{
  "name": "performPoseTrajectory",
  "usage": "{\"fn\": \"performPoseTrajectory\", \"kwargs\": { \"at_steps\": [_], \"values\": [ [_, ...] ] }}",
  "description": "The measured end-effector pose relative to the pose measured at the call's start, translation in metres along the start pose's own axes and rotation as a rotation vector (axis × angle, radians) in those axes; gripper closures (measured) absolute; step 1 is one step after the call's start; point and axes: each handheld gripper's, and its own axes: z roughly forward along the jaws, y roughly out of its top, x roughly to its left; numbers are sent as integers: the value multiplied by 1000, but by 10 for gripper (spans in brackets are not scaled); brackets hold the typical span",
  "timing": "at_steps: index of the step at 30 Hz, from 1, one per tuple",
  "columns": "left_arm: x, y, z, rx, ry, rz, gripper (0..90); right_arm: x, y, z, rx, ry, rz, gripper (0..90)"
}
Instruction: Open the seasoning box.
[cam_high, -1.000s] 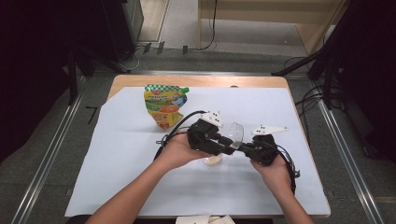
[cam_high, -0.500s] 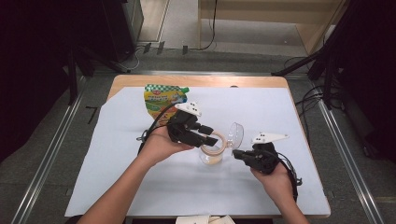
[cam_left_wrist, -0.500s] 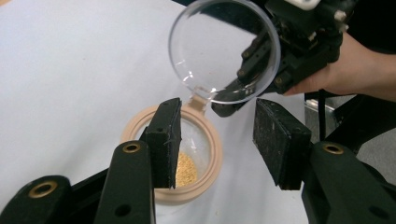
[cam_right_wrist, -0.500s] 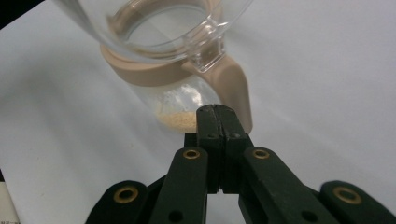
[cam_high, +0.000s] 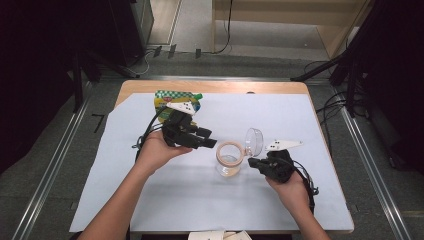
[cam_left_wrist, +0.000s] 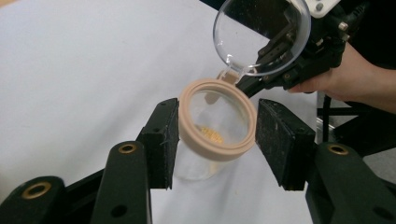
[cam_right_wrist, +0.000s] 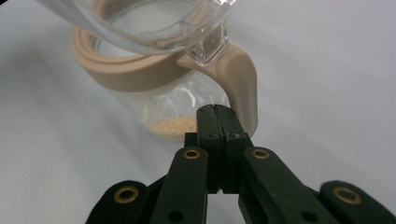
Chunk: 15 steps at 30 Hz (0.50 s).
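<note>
A clear jar with a beige rim stands on the white sheet, a few yellow grains at its bottom. Its clear hinged lid is flipped up and open. My left gripper hovers just left of the jar. Its jaws have just been opening; the jar stands just beyond the pads, which do not touch it. My right gripper is shut, its tips against the beige hinge tab under the lid, with nothing seen between the pads.
A green and yellow pouch stands at the back left of the sheet, right behind the left gripper. The wooden table edge runs along the far side. Cables trail from both grippers.
The left gripper has drawn back left from the jar, toward the pouch, with its jaws wider apart. The lid has swung up. The right gripper has stayed by the jar.
</note>
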Motion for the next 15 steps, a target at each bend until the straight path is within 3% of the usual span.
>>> {"fn": "performPoseTrajectory", "kwargs": {
  "at_steps": [3, 9, 12, 15],
  "values": [
    [4, -3, -7, -7, 25, 16, 486, -5, 2, 1, -11, -4, 8, 900],
    [14, -10, -25, -33, 57, -1, 462, -9, 2, 0, -12, -14, 19, 895],
    [21, -15, -37, -53, 72, -20, 453, -2, -1, -10, -12, 0, 24, 880],
    [27, -20, -46, -59, 93, -39, 433, 8, -1, -21, -37, 18, 0, 834]
  ]
}}
